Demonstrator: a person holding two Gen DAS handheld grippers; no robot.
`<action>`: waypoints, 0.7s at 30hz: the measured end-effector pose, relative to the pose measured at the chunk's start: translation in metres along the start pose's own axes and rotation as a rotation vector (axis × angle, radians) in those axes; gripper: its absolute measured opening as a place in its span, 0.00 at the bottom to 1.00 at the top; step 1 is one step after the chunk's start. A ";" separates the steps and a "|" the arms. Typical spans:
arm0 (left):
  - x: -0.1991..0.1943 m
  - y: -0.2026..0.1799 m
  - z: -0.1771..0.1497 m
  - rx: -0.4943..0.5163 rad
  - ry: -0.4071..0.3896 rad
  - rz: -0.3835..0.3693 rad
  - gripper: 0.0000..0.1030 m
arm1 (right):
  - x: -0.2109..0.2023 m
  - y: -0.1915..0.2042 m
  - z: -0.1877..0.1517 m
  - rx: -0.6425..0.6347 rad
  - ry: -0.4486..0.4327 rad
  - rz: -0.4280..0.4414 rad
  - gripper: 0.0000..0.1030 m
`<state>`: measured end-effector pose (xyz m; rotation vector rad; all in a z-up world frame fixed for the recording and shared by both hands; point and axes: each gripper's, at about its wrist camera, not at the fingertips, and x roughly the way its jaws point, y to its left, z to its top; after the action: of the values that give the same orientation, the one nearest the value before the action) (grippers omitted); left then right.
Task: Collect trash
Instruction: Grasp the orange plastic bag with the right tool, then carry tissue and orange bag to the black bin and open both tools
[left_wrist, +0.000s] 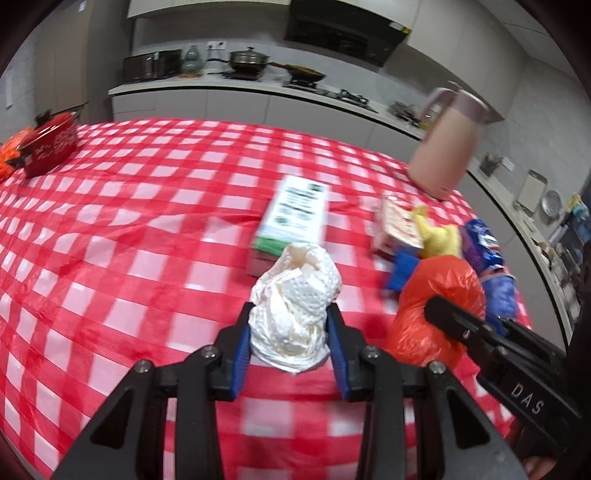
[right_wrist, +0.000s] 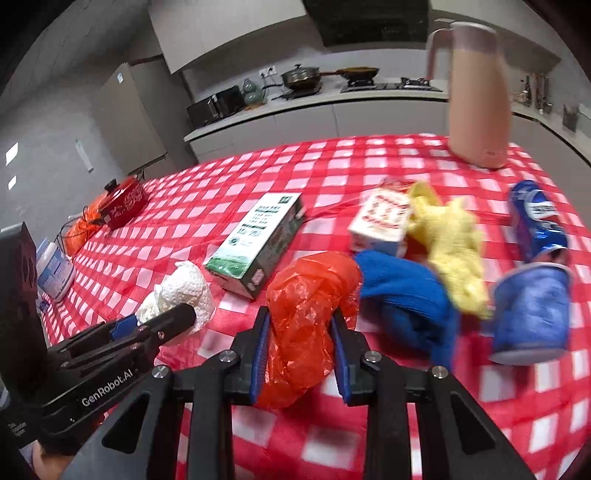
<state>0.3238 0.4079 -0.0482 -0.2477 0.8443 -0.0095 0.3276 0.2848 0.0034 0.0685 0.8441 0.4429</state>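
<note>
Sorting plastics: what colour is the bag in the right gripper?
Orange plastic bag, clearest in the right wrist view.

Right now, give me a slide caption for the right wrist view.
Right gripper shut on an orange plastic bag over the checked tablecloth, left gripper alongside holding a crumpled paper towel.

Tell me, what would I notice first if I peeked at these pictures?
Probably the bright red-and-white checked tablecloth covering the whole table. Right up front, the left gripper squeezes a crumpled white paper towel, and beside it the right gripper pinches a crinkly orange plastic bag. At the far right edge of the table stands a tall pink jug.
</note>
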 end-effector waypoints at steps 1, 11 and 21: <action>-0.003 -0.008 -0.002 0.008 -0.002 -0.012 0.38 | -0.007 -0.005 -0.001 0.006 -0.009 -0.005 0.31; -0.025 -0.135 -0.028 0.128 -0.033 -0.137 0.38 | -0.107 -0.093 -0.023 0.078 -0.131 -0.064 0.31; -0.007 -0.360 -0.093 0.195 0.020 -0.288 0.38 | -0.243 -0.311 -0.083 0.206 -0.202 -0.189 0.31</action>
<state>0.2823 0.0392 -0.0226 -0.1844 0.8152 -0.3625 0.2350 -0.1050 0.0475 0.2186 0.6873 0.1672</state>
